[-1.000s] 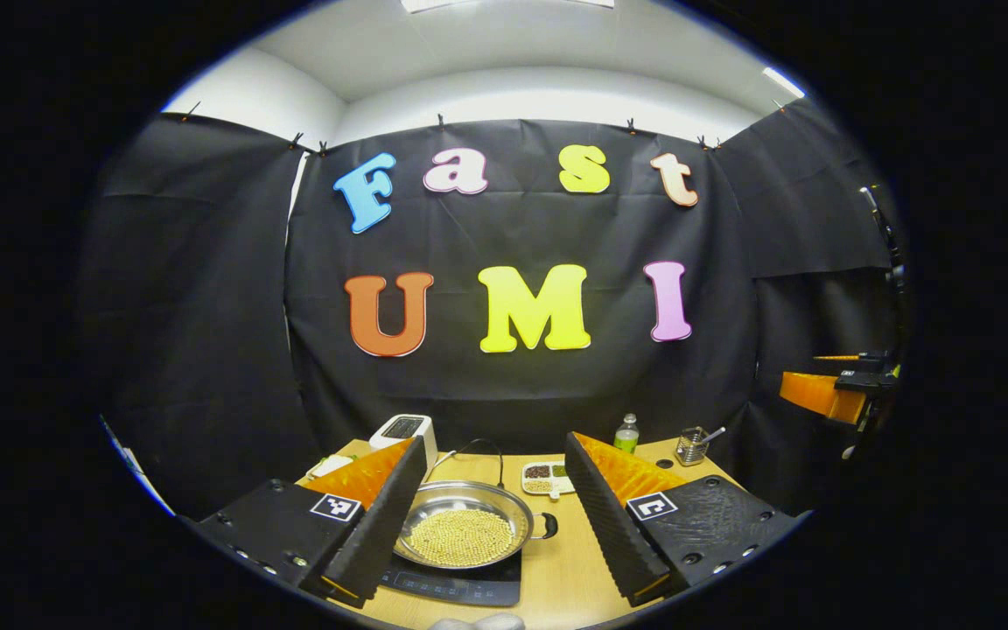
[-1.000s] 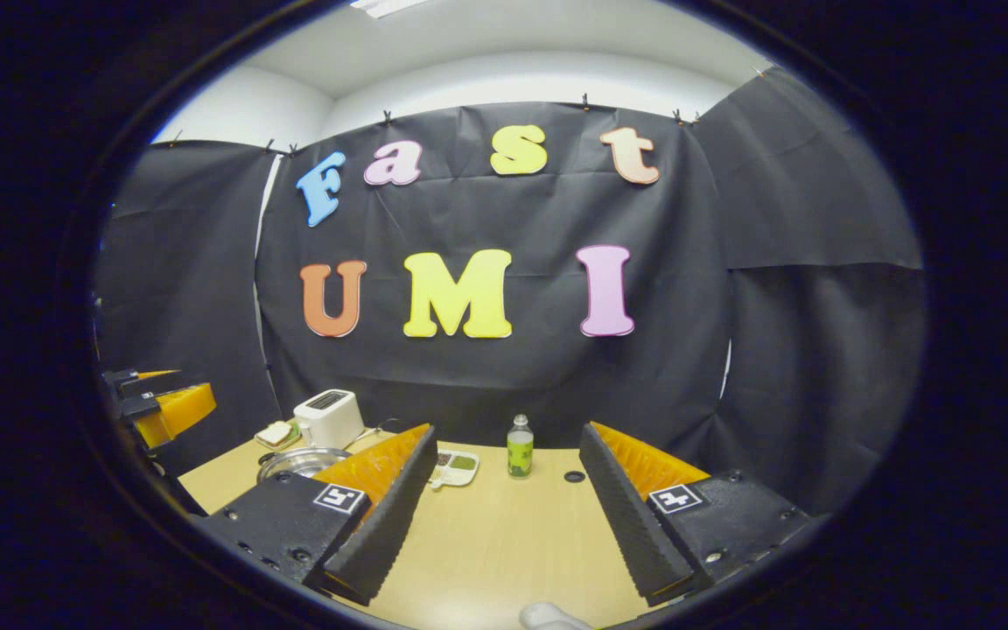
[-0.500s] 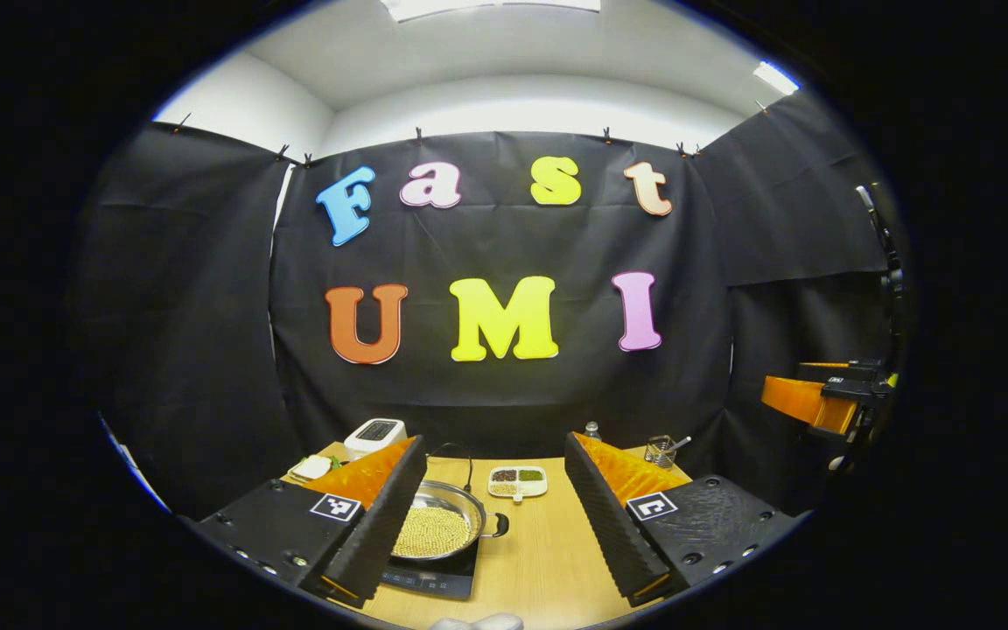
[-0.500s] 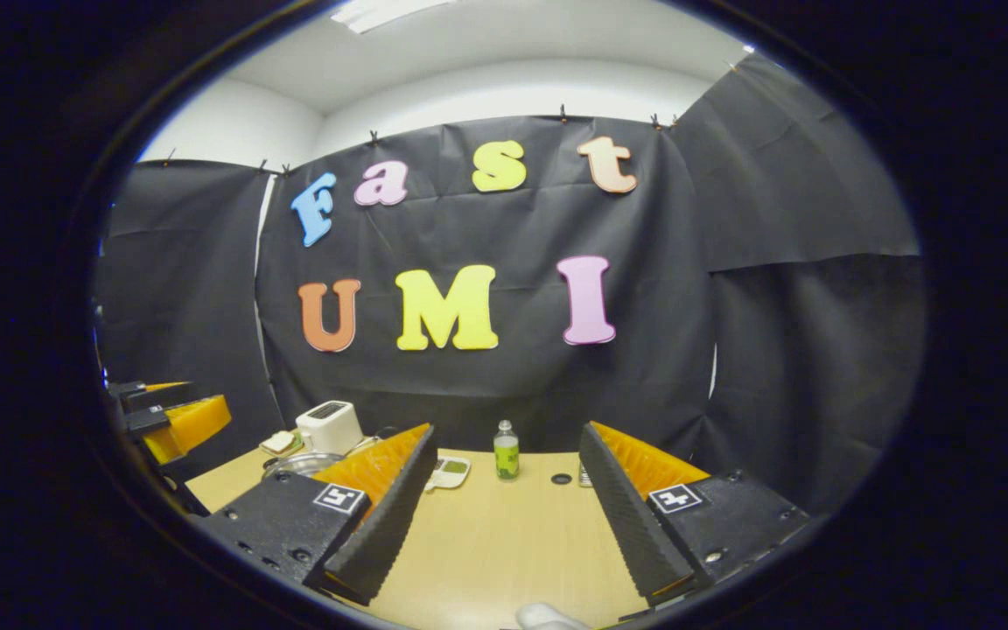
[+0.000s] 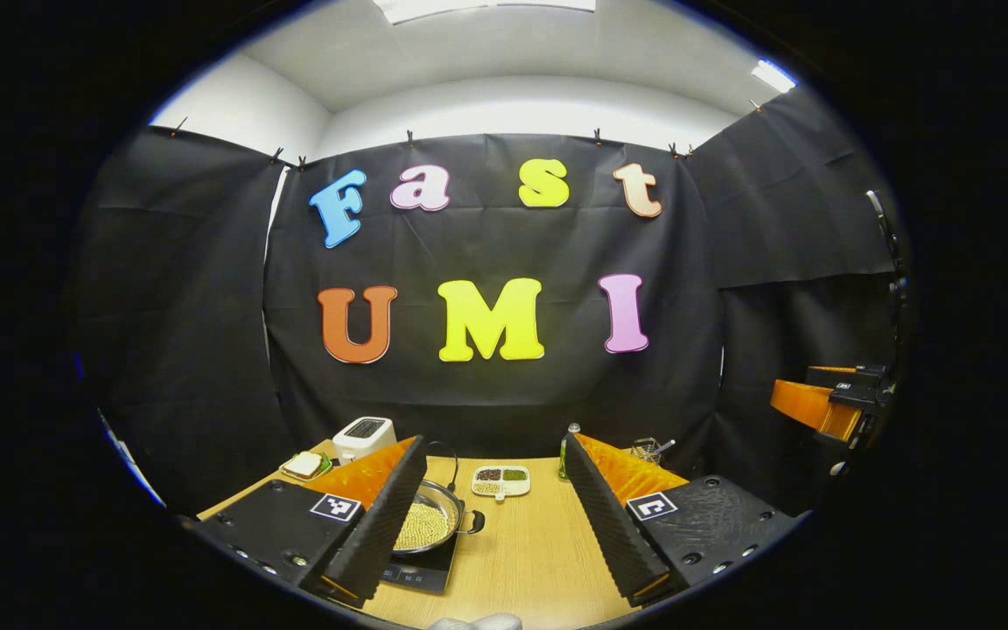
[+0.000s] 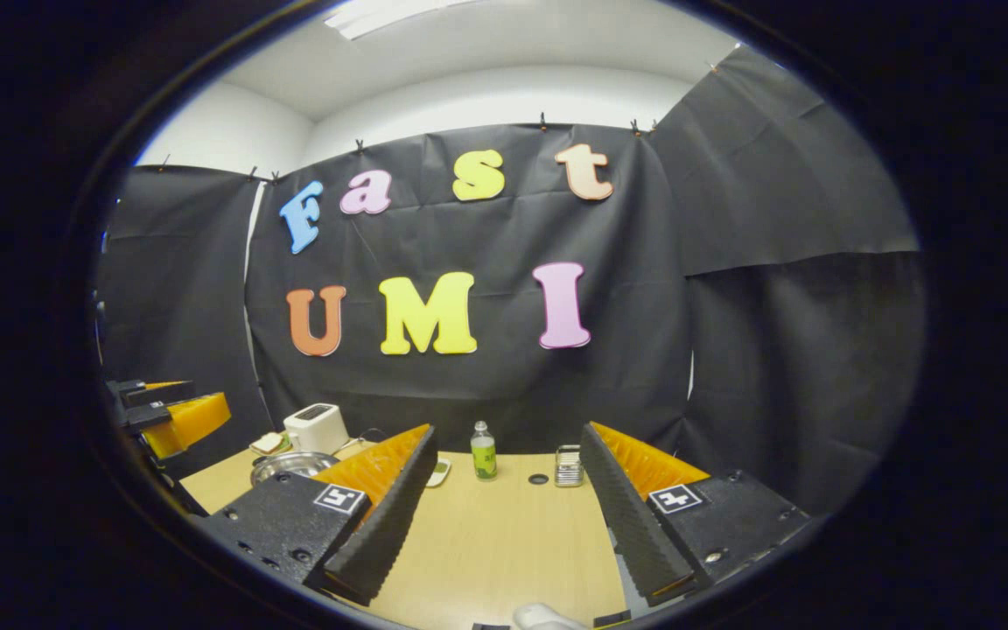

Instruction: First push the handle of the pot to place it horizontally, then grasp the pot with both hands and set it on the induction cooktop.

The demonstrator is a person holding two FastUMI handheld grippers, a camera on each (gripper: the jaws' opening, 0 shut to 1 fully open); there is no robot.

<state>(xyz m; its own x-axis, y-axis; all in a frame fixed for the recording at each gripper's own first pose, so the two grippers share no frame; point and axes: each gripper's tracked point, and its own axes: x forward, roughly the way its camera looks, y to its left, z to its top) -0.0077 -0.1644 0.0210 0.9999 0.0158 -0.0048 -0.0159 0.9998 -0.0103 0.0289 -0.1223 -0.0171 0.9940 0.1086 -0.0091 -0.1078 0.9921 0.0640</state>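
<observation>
A steel pot [image 5: 427, 523] filled with yellow beans sits on the black induction cooktop [image 5: 421, 573], low in the left gripper view. Its side handle [image 5: 473, 522] points right, and my left finger hides its left part. My left gripper [image 5: 493, 448] is open, held back from the pot and touching nothing. Off to the far right hangs my right gripper [image 5: 823, 407]. In the right gripper view, the right gripper [image 6: 507, 435] is open over the wooden table [image 6: 486, 534]. The pot [image 6: 287, 464] lies far to its left, with the left gripper [image 6: 173, 417] beyond.
A white toaster [image 5: 364, 435], a plate with a sandwich [image 5: 304, 464], a divided tray of grains [image 5: 500, 479], a green bottle [image 6: 484, 451] and a metal utensil holder [image 6: 568, 465] line the back of the table. A black cable [image 5: 450, 455] runs behind the pot.
Both grippers have drawn back from the table, so the pot and cooktop look smaller and farther. The pot has stayed on the cooktop. Both grippers stay open.
</observation>
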